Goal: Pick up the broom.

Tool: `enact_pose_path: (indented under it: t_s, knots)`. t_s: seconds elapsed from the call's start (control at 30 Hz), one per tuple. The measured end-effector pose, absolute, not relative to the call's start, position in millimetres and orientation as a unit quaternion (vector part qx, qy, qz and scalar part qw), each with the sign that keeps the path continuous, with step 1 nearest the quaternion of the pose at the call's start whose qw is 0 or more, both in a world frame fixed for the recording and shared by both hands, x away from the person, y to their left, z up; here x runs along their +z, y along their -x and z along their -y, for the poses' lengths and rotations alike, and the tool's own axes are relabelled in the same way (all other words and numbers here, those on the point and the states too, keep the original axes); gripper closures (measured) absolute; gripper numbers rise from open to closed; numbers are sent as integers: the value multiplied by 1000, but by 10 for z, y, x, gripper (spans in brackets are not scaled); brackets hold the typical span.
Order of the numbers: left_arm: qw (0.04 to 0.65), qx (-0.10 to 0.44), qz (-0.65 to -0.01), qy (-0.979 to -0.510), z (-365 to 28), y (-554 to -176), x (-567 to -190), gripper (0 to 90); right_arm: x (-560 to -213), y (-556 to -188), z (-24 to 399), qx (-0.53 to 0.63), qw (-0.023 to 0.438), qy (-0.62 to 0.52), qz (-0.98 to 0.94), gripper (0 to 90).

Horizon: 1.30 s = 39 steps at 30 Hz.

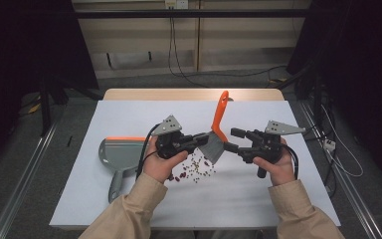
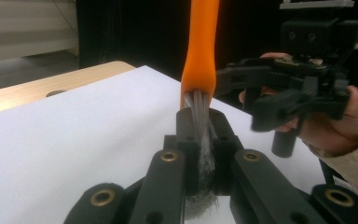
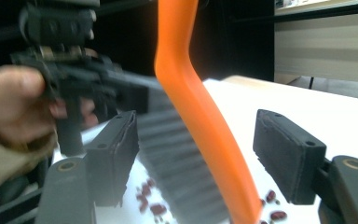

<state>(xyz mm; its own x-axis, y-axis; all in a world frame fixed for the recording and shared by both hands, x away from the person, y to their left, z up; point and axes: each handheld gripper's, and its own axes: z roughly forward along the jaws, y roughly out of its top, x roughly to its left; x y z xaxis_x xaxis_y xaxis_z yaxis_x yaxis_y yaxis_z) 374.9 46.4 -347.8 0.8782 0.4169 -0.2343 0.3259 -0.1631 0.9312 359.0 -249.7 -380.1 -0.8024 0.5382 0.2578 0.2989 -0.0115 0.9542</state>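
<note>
The person's sleeves (image 1: pixel 144 209) are closest to me. The left gripper (image 1: pixel 203 138) has its jaws pinched tight on the grey bristles of the brush (image 1: pixel 218 130), holding it up off the white table (image 1: pixel 258 194). The brush's orange handle points up and away. The right gripper (image 1: pixel 233 140) is just beside it, jaws apart, with the handle between them but not squeezed. Red beans (image 1: pixel 195 168) lie under the brush. A grey dustpan (image 1: pixel 119 155) rests to the left
</note>
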Motion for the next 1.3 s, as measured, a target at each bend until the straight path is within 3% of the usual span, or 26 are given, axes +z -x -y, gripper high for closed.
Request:
enact_pose_path:
  t_s: [0.33, 0.53, 0.77, 0.9, 1.1, 1.3]
  knots:
    - [611, 14, -223, -760, -504, -3711, -3451, 859, -3880, -3698, 2490, 654, 58, -299, -693, 369]
    - [618, -3, -205, -759, -496, -3695, -3446, 859, -3955, -3752, 2414, 660, 1, -271, -701, 405]
    - [629, -12, -211, -748, -567, -3742, -3465, 860, -3981, -3744, 2376, 655, -40, -241, -715, 651]
    - [633, -18, -219, -742, -608, -3795, -3507, 847, -3919, -3691, 2363, 647, -33, -237, -724, 698]
    - [626, -1, -222, -748, -608, -3818, -3542, 726, -3900, -3676, 2363, 629, -28, -250, -736, 700]
    - [605, 24, -239, -759, -656, -3829, -3531, 432, -3876, -3682, 2438, 619, -19, -277, -734, 702]
